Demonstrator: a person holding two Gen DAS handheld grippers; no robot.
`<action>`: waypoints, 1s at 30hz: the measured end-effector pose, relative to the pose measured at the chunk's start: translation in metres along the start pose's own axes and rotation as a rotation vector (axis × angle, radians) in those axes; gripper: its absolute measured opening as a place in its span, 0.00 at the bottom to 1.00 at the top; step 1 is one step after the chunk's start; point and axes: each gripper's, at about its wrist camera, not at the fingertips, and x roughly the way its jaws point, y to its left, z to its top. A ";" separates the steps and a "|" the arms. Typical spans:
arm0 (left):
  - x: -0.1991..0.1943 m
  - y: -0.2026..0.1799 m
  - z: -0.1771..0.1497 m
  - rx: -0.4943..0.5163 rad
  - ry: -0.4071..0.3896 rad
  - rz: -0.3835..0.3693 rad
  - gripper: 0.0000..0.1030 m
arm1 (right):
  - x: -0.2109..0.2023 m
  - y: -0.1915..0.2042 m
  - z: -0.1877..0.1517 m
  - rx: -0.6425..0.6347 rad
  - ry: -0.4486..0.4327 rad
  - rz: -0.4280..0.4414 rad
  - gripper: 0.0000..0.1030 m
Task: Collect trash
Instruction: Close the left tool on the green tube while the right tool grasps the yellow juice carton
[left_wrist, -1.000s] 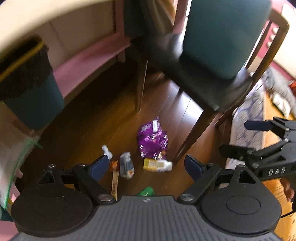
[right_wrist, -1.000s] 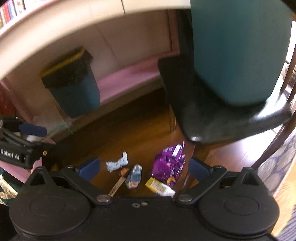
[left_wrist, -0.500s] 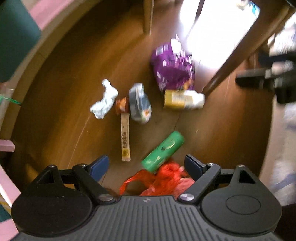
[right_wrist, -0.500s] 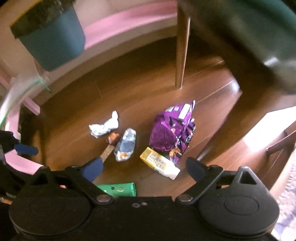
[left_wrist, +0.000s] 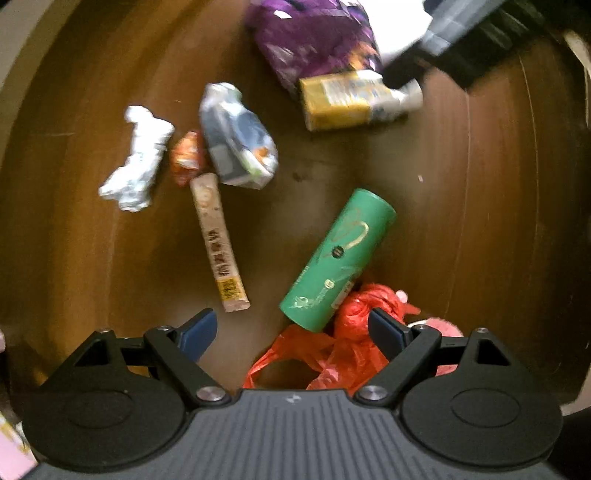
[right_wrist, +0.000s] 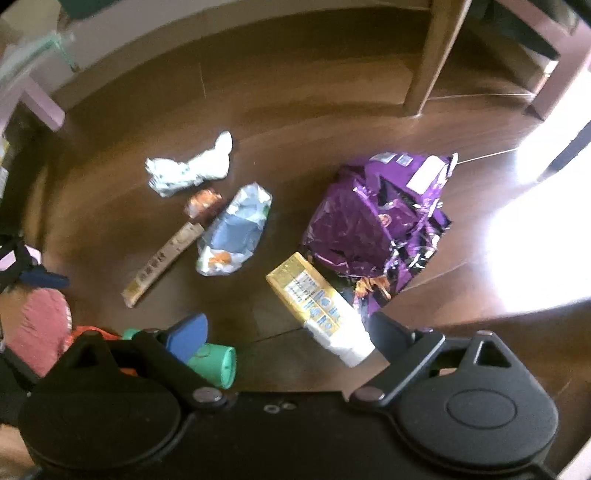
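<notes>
Trash lies scattered on the dark wooden floor. My left gripper (left_wrist: 291, 326) hangs open, pointing down over the near end of a green tube (left_wrist: 338, 258) and a red plastic bag (left_wrist: 332, 354). Farther off lie a long stick wrapper (left_wrist: 218, 240), crumpled white paper (left_wrist: 136, 173), an orange wrapper (left_wrist: 186, 157), a blue-white pouch (left_wrist: 236, 140), a yellow carton (left_wrist: 343, 99) and a purple foil bag (left_wrist: 314, 33). My right gripper (right_wrist: 288, 332) is open just above the floor. The yellow carton's (right_wrist: 314, 299) white end lies close to its right finger, not touching either finger, with the purple bag (right_wrist: 380, 221) behind.
A wooden chair leg (right_wrist: 424, 55) stands behind the purple bag. A pale skirting and a pink ledge (right_wrist: 40, 103) run along the far left. A pink fuzzy item (right_wrist: 40, 328) lies by the red bag. Bright sunlight washes out the floor at right.
Both grippers have dropped toward the floor and tilted downward. The trash now fills the views, while the bin and the chair seat have left them. The red bag has come into view.
</notes>
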 end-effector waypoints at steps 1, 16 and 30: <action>0.007 -0.003 -0.001 0.033 -0.005 0.007 0.87 | 0.008 -0.001 0.002 -0.006 0.005 -0.003 0.92; 0.086 -0.025 0.025 0.139 0.002 -0.035 0.87 | 0.099 -0.008 0.006 -0.174 0.094 -0.021 0.84; 0.119 -0.027 0.038 0.113 0.036 -0.029 0.70 | 0.126 -0.004 -0.003 -0.206 0.112 -0.063 0.65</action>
